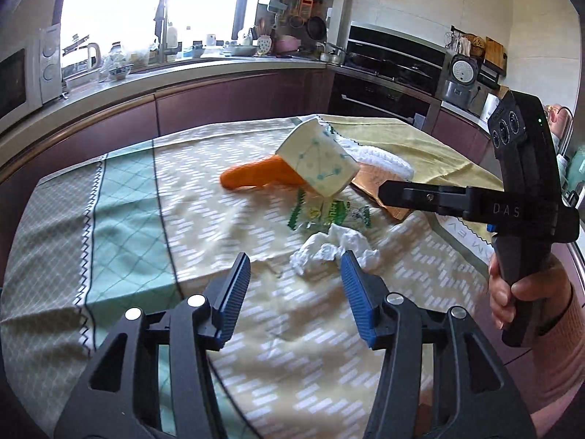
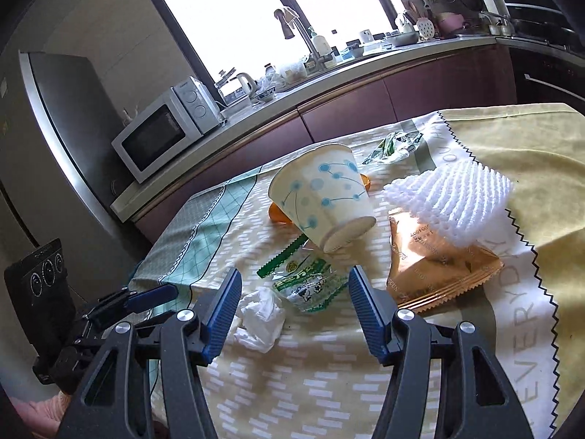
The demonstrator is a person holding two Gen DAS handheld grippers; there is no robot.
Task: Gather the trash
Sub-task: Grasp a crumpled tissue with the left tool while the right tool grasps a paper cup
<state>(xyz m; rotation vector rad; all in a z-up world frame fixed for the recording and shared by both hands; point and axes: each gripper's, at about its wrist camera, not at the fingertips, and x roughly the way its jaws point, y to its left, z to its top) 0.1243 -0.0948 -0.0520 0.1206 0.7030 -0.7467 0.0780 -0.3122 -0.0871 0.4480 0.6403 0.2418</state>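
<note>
1. On the right gripper (image 1: 380, 188) body, "DAS" reads; the tablecloth (image 2: 519, 292) shows "EVERYDAY".
2. Paper cup (image 2: 321, 201), white with blue dots, lies tipped beside crumpled tissue (image 2: 261, 316) and a green-printed wrapper (image 2: 310, 285).
3. Both grippers, left gripper (image 1: 294, 276) included, gape empty.

The paper cup (image 2: 321, 201) hides most of the orange thing (image 2: 278, 214) behind it.

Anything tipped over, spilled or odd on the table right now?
Yes: the white paper cup with blue dots lies tipped on its side, leaning on an orange plastic piece. No liquid shows. The crumpled white tissue and clear green-printed wrapper lie loose beside it.
</note>
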